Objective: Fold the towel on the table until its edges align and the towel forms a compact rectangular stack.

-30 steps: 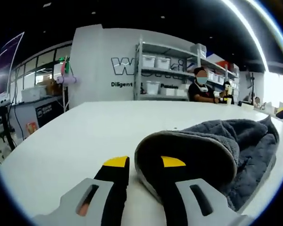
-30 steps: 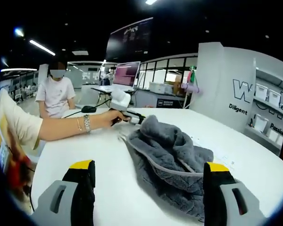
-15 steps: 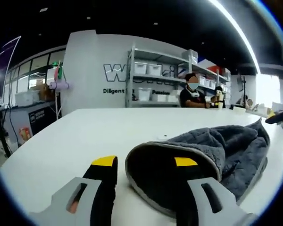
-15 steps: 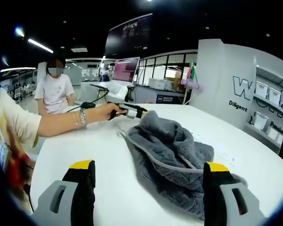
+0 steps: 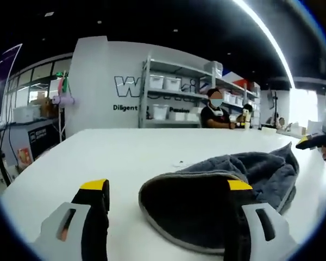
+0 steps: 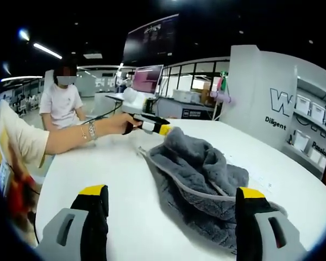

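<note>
- The grey fleecy towel (image 6: 198, 182) lies crumpled in a heap on the white table (image 6: 98, 168), not yet folded.
- The left tool (image 5: 165, 187) has its jaws wide apart, straddling the towel's pale-edged near fold without touching it.
- The right tool (image 6: 165, 193) is likewise spread and empty, low over the table with the towel between and beyond its jaws.
- Before any fold, I would pinch two neighbouring corners (hard to pick out in this bunching) and pull the cloth flat.
- Grip the hem itself, not a loose ridge, or the edges will not align.
</note>
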Demonstrator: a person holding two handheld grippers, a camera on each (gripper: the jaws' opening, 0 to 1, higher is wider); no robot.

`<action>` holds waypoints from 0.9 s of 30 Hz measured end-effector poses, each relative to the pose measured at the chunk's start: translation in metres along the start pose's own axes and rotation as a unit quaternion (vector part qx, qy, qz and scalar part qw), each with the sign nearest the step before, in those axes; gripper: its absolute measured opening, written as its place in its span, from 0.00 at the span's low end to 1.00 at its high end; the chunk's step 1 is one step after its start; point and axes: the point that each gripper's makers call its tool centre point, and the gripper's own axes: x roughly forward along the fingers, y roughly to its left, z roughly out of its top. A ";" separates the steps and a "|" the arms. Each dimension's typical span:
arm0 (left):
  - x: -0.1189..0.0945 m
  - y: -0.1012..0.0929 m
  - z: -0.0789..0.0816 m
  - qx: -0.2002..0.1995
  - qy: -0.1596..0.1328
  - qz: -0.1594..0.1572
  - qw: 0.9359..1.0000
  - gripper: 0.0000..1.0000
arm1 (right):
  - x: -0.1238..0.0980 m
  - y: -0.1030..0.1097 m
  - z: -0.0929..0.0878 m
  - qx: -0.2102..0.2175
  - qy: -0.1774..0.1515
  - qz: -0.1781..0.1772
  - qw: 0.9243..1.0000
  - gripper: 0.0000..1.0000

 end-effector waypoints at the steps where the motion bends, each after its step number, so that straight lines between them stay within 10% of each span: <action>1: -0.002 -0.003 0.005 0.004 -0.004 -0.005 1.000 0.87 | 0.000 0.000 0.001 -0.002 -0.002 0.000 1.000 0.99; 27: -0.049 -0.033 0.020 0.024 -0.017 -0.064 0.998 0.99 | 0.007 0.000 -0.008 0.002 0.016 0.002 1.000 0.99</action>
